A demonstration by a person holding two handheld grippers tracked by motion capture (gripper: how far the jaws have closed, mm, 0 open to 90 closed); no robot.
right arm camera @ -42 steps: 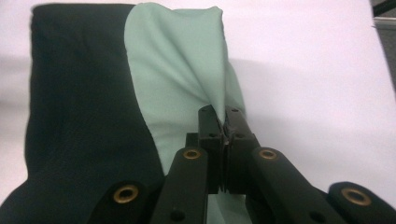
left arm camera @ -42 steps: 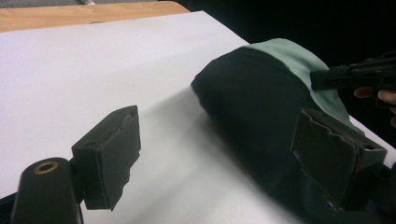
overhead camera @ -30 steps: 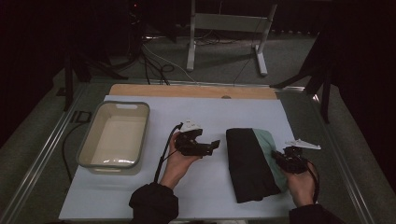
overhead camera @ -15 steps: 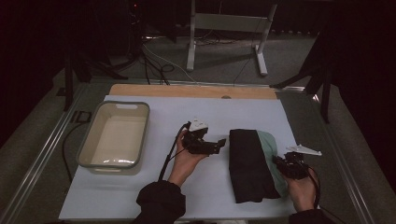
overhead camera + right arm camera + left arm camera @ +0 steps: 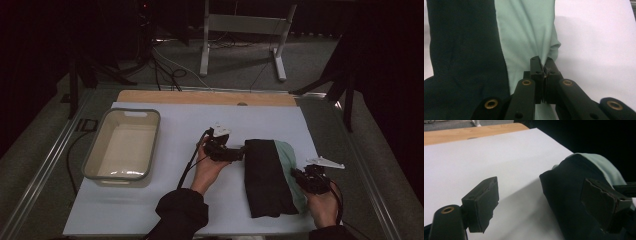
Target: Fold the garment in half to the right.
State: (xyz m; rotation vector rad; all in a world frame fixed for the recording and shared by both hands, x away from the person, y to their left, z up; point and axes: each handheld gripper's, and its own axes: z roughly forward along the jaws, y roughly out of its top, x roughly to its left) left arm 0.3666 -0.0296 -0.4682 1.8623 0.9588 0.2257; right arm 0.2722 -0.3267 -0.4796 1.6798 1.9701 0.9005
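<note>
A folded black cloth [image 5: 267, 176] lies on the white table mat, on top of a pale green cloth [image 5: 291, 154] that sticks out along its right side. My left gripper [image 5: 240, 153] is open at the black cloth's upper left corner; in the left gripper view its jaws straddle that corner [image 5: 564, 192]. My right gripper [image 5: 296, 175] is at the green cloth's right edge. In the right gripper view the jaws are shut on a pinch of the green cloth [image 5: 529, 32], beside the black cloth [image 5: 461, 45].
An empty beige tub [image 5: 125, 145] stands at the left of the white mat [image 5: 190, 120]. A wooden strip [image 5: 200, 97] runs along the mat's far edge. A metal stand [image 5: 240, 30] and cables lie on the floor beyond.
My left gripper has moved right, from mid-mat up to the black cloth's upper left corner. The right gripper has stayed at the green cloth's edge.
</note>
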